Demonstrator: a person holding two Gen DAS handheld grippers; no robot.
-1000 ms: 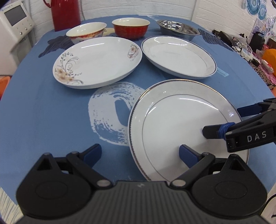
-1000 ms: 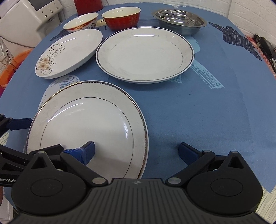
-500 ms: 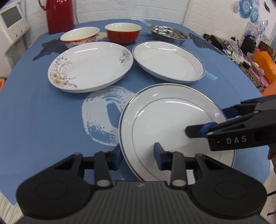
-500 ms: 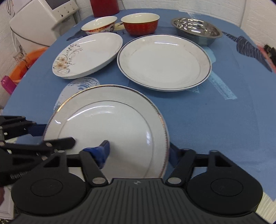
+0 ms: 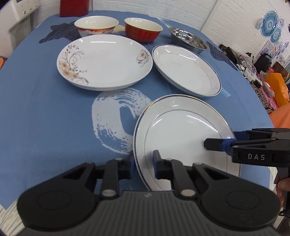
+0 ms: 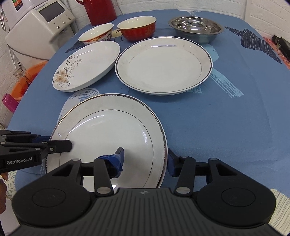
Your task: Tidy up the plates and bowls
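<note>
My left fingers point(image 5: 142, 163) pinch the near-left rim of the gold-rimmed plate point(image 5: 183, 134), one pad under the edge and one on its white face. My right fingers point(image 6: 145, 159) close on the same plate's near-right rim, the taped pad lying on the plate and the other outside its edge. The plate sits nearest me on the blue desk point(image 6: 226, 127), tilted up slightly at my side.

Beyond it, to the far left, lies the floral plate point(image 5: 104, 61); just beside that on the right lies the blue-rimmed plate point(image 6: 164, 65). The two are close but apart. Farther still stand three bowls in a row: a white bowl point(image 5: 96, 25) at left, a red bowl point(image 5: 143, 29) in the middle, a steel bowl point(image 6: 196, 27) at right. A red jug point(image 6: 100, 10) stands at the far edge.
</note>
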